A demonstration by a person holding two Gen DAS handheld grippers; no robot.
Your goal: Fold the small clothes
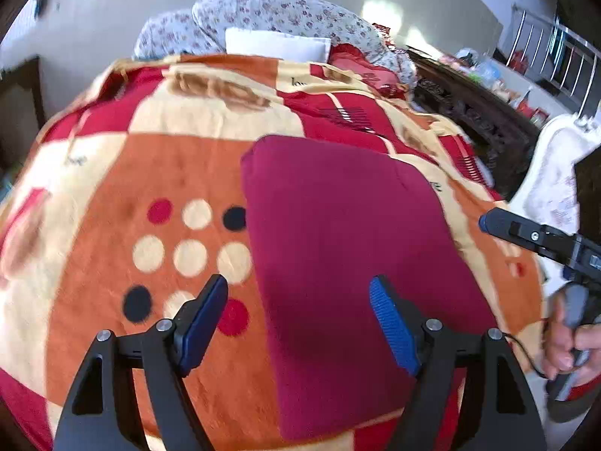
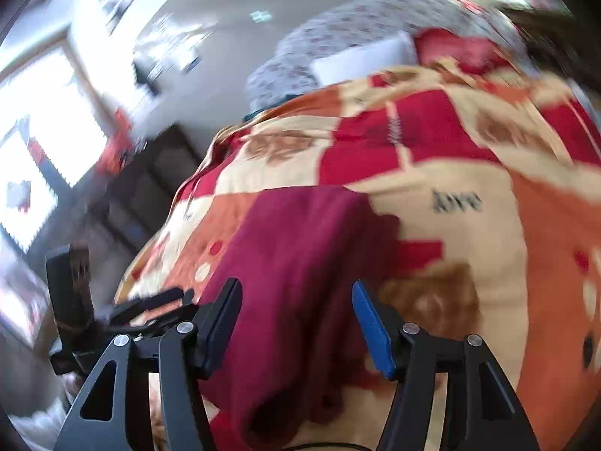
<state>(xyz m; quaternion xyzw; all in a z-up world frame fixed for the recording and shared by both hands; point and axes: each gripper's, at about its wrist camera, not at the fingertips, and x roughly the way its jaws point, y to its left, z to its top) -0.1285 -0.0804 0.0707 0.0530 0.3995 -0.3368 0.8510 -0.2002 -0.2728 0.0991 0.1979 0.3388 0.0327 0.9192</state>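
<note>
Nearest the left wrist camera, the left gripper [image 1: 298, 302] hung released above the bed, jaws spread, nothing between the blue pads [image 1: 392, 325]. The right gripper [image 2: 296, 310] was likewise unclenched and empty over the near end of the cloth.

Just below both lay the maroon garment [image 1: 349, 248], flat and roughly rectangular on the patterned blanket [image 1: 124, 173]. It looked already folded at least once; its far edge appeared rounded and doubled. In the right wrist view the near end [image 2: 285, 406] seemed rumpled, though blur left that uncertain.

Judgement: the step in hand was likely the next fold or a tidy-up. To do it well, each gripper should pinch a near corner through all layers, lift together and level, carry over to meet the far edge squarely, then let go only once the cloth lay flat.

Farther off sat a white pillow [image 1: 278, 47] against floral bedding [image 1: 278, 15].
</note>
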